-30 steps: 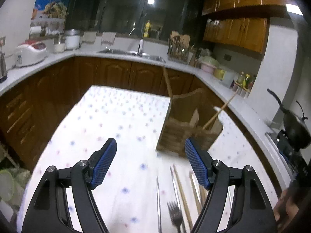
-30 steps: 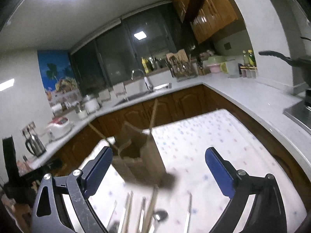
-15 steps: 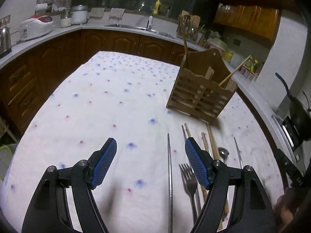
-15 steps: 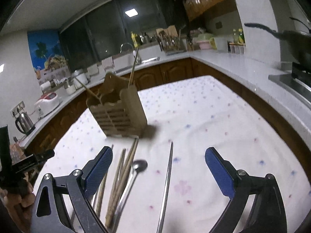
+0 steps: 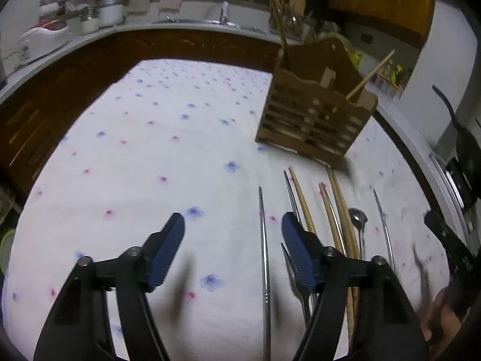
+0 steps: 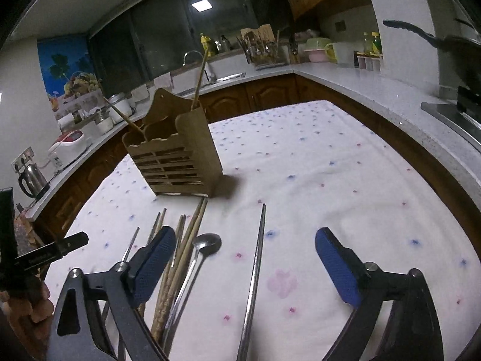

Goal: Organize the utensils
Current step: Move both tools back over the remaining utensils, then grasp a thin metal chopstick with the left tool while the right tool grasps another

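Note:
A wooden utensil holder (image 5: 315, 120) (image 6: 177, 153) stands on the flowered tablecloth with two sticks poking out. In front of it lie wooden chopsticks (image 5: 303, 201) (image 6: 189, 240), a spoon (image 5: 357, 219) (image 6: 204, 246), a fork (image 5: 293, 273) and metal chopsticks. My left gripper (image 5: 233, 236) hovers low with its jaws closing; one metal chopstick (image 5: 264, 255) lies between them, untouched, close to the right pad. My right gripper (image 6: 246, 249) is wide, its jaws closing slightly, with another metal chopstick (image 6: 255, 264) lying between them, not pressed.
The table (image 5: 144, 138) is ringed by a white kitchen counter (image 6: 375, 90) over brown cabinets. A sink, a rice cooker (image 6: 69, 141) and a kettle (image 6: 31, 179) stand on it. A black wok (image 5: 469, 150) sits at the right. A hand (image 6: 27, 307) holds the other gripper.
Both grippers have sunk toward the table and tipped down, so the utensil row is now close under them. The left jaws have narrowed; the right ones slightly.

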